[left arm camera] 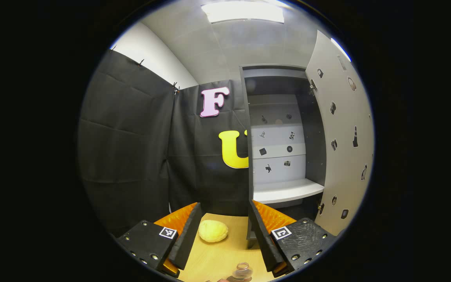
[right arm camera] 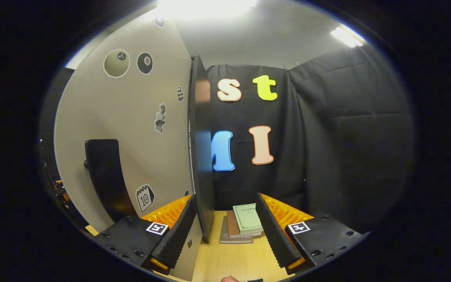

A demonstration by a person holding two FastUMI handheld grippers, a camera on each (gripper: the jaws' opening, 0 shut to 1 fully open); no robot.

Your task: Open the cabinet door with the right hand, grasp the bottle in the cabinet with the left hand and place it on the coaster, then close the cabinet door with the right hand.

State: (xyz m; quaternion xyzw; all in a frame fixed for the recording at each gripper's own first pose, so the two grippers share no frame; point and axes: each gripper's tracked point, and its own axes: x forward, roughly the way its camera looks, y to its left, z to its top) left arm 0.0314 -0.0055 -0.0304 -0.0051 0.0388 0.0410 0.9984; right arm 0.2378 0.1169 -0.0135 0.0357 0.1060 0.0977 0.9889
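Right under my left gripper (left arm camera: 225,244), at the bottom edge of the left gripper view, sits the bottle (left arm camera: 242,271), a small clear one on the wooden tabletop (left arm camera: 217,260), upright with its mouth pointing up, so its long axis runs vertical; whether a coaster lies under it I cannot tell, the base is cut off. My left fingers stand wide apart with nothing between them, and ahead between them lies a yellow lumpy sponge-like thing (left arm camera: 213,230). Beyond and to the right, the cabinet (left arm camera: 278,156) gapes, its white shelf (left arm camera: 288,190) bare, its door (left arm camera: 341,137) swung far out. Over on the right gripper view, my right gripper (right arm camera: 227,231) is also spread wide and holding nothing, and the door (right arm camera: 131,129) edge runs right up between its fingers, nearer the left one, with the dark handle (right arm camera: 106,178) off to the left. A stack of books (right arm camera: 243,223) rests on the table ahead. I judge closing is the step in hand. To do it well I would set one finger flat on the door's outer face, push steadily along its swing, and keep the left gripper and bottle out of the arc so nothing tips.
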